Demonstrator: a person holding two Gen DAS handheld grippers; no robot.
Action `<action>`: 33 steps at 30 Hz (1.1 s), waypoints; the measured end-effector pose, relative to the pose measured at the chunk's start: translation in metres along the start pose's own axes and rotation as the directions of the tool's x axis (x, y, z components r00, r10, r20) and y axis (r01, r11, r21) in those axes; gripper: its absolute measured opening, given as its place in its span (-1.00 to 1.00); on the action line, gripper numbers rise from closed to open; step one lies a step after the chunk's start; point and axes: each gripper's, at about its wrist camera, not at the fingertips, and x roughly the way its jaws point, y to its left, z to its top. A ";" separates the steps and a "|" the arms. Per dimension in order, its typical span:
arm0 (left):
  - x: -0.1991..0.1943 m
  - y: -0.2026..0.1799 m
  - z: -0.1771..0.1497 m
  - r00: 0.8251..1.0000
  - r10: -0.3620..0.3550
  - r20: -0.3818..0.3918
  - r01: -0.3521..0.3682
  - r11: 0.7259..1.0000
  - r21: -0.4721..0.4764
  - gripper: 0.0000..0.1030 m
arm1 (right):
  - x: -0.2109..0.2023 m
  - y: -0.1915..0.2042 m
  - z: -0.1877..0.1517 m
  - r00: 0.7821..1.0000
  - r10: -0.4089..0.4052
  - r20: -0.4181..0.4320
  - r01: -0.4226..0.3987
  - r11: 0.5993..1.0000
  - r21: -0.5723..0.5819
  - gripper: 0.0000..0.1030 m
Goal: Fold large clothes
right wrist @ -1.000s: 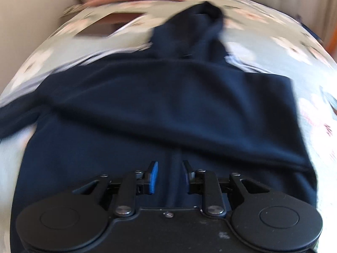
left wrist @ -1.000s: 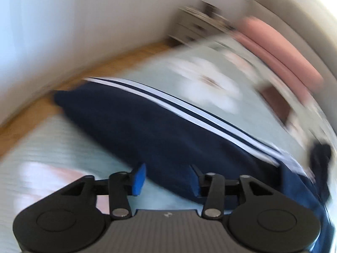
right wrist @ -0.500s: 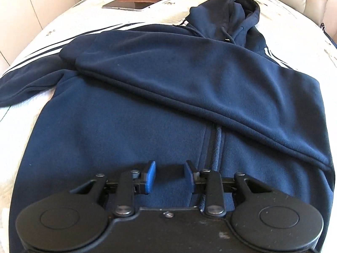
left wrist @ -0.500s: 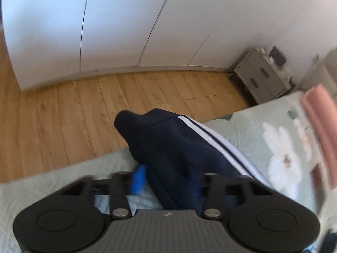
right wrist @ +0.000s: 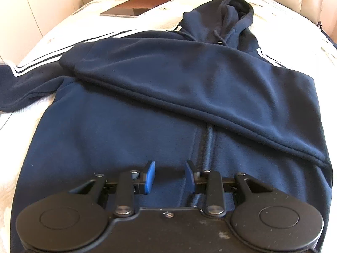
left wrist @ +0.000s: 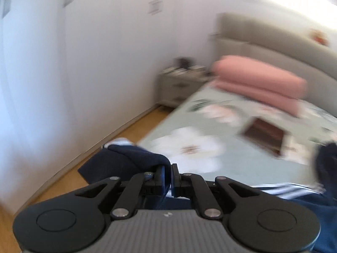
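A navy zip hoodie (right wrist: 130, 130) with white sleeve stripes lies front up on the bed, hood (right wrist: 229, 21) at the far end. One sleeve (right wrist: 189, 88) is folded across the chest. The other sleeve (right wrist: 27, 78) stretches out to the left. My left gripper (left wrist: 167, 168) is shut on that sleeve's cuff end (left wrist: 126, 160) and holds it up over the bed's edge. My right gripper (right wrist: 170, 167) is open and empty, low over the hoodie's lower front beside the zip.
A floral bedspread (left wrist: 210, 130) covers the bed. A tablet (right wrist: 137, 7) lies near the hood. Pink pillows (left wrist: 259, 84) stack at the headboard. A nightstand (left wrist: 179, 84) stands past the bed. Wood floor (left wrist: 69, 181) and white wardrobe doors lie to the left.
My left gripper has closed on the sleeve's cuff end and lifted it, swinging its view from the floor toward the headboard. My right gripper stayed open over the hoodie's hem.
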 end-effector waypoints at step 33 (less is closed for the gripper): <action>-0.063 -0.157 -0.132 0.860 -0.289 -0.421 0.384 0.909 0.163 -0.45 | 0.040 -0.115 0.099 0.942 0.272 0.198 -0.323 0.894 0.310 0.49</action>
